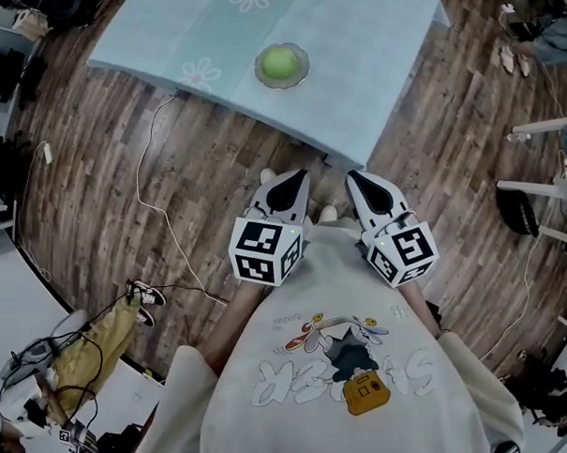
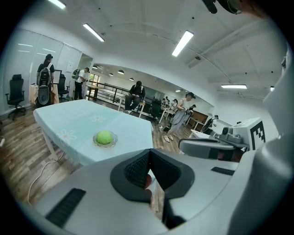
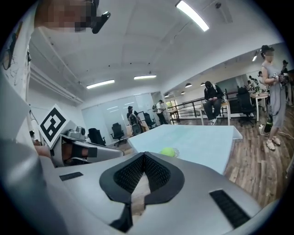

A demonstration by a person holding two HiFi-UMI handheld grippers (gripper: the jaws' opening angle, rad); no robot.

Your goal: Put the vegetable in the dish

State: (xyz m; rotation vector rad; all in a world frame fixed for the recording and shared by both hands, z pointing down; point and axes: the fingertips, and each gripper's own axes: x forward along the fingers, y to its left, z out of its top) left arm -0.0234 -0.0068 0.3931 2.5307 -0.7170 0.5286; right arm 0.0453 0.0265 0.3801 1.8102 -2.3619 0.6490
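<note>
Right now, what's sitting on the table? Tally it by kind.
Dish: 1
Green vegetable: 1, already lying in it
Total: 2

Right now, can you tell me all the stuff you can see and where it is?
Table: one, pale blue flowered cloth, ahead.
Dish: one, clear, on the table.
Vegetable: one, green, in the dish.
Cable: one, white, on the wooden floor, left.
Seated person: one, yellow trousers, lower left.
Left gripper: one, grey, jaws shut, by the chest.
Right gripper: one, grey, jaws shut, beside it.
</note>
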